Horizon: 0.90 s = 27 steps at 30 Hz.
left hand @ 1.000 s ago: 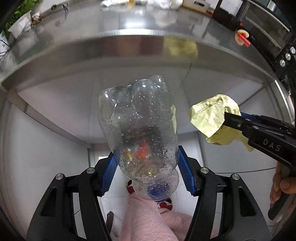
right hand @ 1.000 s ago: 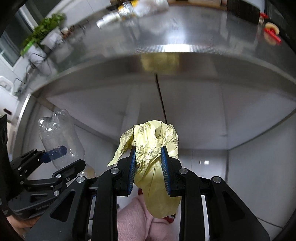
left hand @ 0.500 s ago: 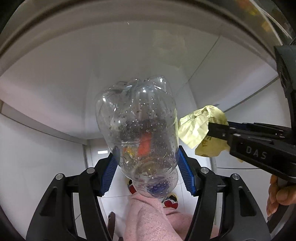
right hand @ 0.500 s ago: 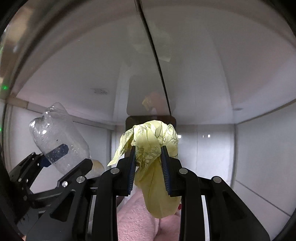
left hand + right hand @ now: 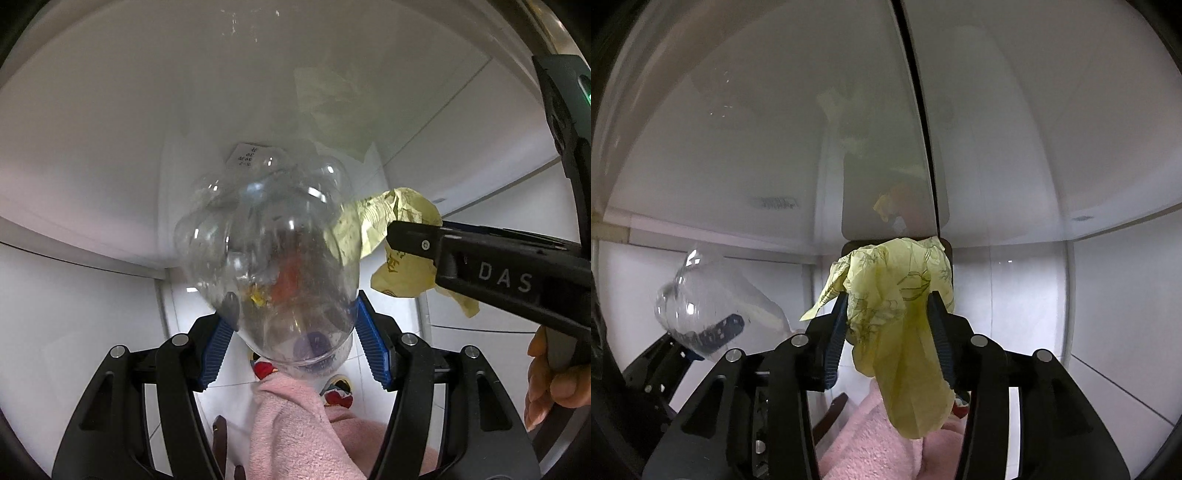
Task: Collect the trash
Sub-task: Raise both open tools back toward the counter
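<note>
Jaws of the right gripper (image 5: 888, 328) are opening now around the yellow crumpled wrapper (image 5: 897, 325). Half a second ago the blue pads pinched it narrow; now they stand wider, and the wrapper hangs loose between them, so I judge it is being let go. The steel counter that filled the far part of both views a second ago is gone; now only white cabinet panels (image 5: 92, 147) are in front, so both hands have come down below the counter edge.

The left gripper (image 5: 295, 339) holds the clear plastic bottle (image 5: 269, 258) as before, its pads pressed on the lower body, the bottom pointing far. The bottle hangs just left of the wrapper, almost touching it.

I see no bin in either view, only a pink sleeve (image 5: 295, 424) near the cameras. White panels close in on the left, right and far sides, and a dark seam (image 5: 919, 129) runs between two of them. Room sideways looks narrow; open room is mostly downward.
</note>
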Tool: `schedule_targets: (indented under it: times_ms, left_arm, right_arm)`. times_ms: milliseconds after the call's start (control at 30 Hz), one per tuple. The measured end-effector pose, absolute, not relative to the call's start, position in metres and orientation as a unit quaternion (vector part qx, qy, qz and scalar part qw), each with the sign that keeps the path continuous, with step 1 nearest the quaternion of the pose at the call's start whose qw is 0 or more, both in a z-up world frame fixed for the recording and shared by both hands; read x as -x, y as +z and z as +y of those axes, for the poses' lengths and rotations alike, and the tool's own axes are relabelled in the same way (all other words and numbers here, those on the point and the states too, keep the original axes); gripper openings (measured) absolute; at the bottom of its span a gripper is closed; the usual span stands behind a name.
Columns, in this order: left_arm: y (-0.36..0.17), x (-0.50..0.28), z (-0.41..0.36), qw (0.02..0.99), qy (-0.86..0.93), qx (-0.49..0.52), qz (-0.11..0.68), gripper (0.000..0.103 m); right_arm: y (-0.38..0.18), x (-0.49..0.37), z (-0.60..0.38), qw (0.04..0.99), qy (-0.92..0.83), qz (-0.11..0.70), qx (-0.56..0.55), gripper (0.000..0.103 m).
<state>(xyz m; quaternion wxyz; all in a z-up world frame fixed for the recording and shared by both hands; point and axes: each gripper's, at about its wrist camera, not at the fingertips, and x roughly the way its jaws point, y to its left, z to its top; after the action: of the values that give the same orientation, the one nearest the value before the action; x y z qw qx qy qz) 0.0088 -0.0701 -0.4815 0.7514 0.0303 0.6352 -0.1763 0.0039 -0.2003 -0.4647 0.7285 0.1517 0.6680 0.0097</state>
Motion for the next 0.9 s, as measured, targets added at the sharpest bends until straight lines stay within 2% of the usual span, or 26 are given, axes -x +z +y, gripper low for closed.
schedule_targets:
  times_ms: [100, 233, 300, 500, 700, 900]
  left_arm:
    - [-0.478, -0.011, -0.071, 0.751, -0.177, -0.031, 0.635, 0.065]
    - [-0.468, -0.011, -0.072, 0.758, -0.173, -0.036, 0.628, 0.080]
    - [-0.461, -0.011, -0.071, 0.762, -0.170, -0.036, 0.624, 0.082]
    - [-0.434, -0.004, -0.067, 0.776, -0.157, -0.036, 0.610, 0.086]
    - [-0.397, 0.008, -0.048, 0.799, -0.148, -0.013, 0.582, 0.089]
    - [-0.351, 0.017, -0.043, 0.827, -0.142, -0.001, 0.544, 0.091]
  right_arm:
    - [-0.458, -0.005, -0.200, 0.733, 0.007, 0.663, -0.150, 0.053]
    - [-0.450, -0.006, -0.201, 0.737, 0.002, 0.659, -0.149, 0.063]
    - [-0.443, -0.006, -0.203, 0.740, 0.000, 0.655, -0.151, 0.067]
    - [-0.417, 0.003, -0.210, 0.755, 0.000, 0.638, -0.153, 0.071]
    - [-0.387, 0.024, -0.230, 0.771, 0.000, 0.615, -0.163, 0.073]
    - [-0.331, 0.041, -0.252, 0.799, 0.015, 0.578, -0.166, 0.073]
